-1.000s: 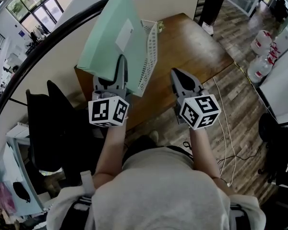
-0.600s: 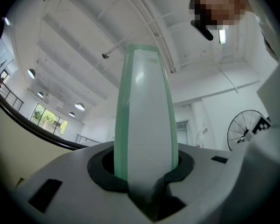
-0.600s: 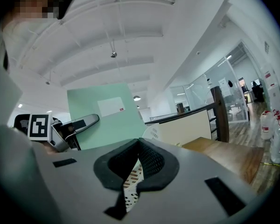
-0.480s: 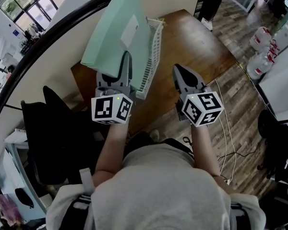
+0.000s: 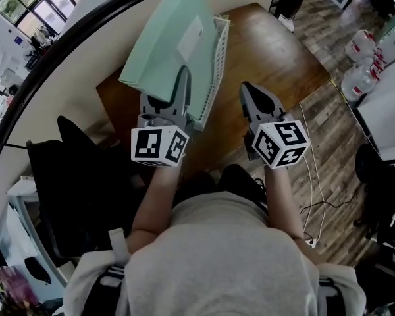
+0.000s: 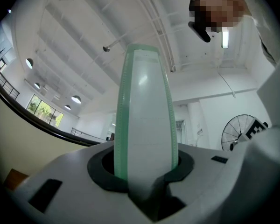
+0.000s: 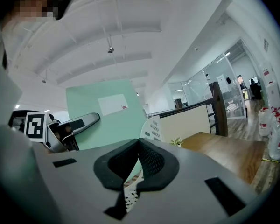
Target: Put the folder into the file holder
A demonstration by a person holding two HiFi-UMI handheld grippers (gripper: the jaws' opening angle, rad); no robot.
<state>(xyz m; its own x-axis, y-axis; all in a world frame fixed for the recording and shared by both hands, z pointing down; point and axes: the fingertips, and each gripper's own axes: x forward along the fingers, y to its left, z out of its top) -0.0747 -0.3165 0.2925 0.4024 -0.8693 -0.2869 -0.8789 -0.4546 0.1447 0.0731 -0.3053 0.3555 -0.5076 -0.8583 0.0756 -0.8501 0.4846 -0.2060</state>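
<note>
The green folder (image 5: 161, 51) is held on edge over the near left corner of the wooden desk (image 5: 276, 51). Its length runs from the jaws away from the person and tilts upward toward the partition wall at the desk's far edge. The broad face with the white label (image 5: 195, 34) is turned to the right. Its lower right part overlaps the white mesh file holder (image 5: 218, 61), which stands along the left part of the desk. Whether the folder's bottom edge is inside the holder or just beside its left wall cannot be told. The left gripper (image 5: 174, 101) pinches the folder's near edge: its own view shows the thin green-rimmed edge rising straight up from between the dark pads. The right gripper (image 5: 255, 99) hovers over the desk's near edge, just right of the holder. Its pads are pressed together with nothing between them. It points toward the folder's labelled face and the holder's perforated wall.
</note>
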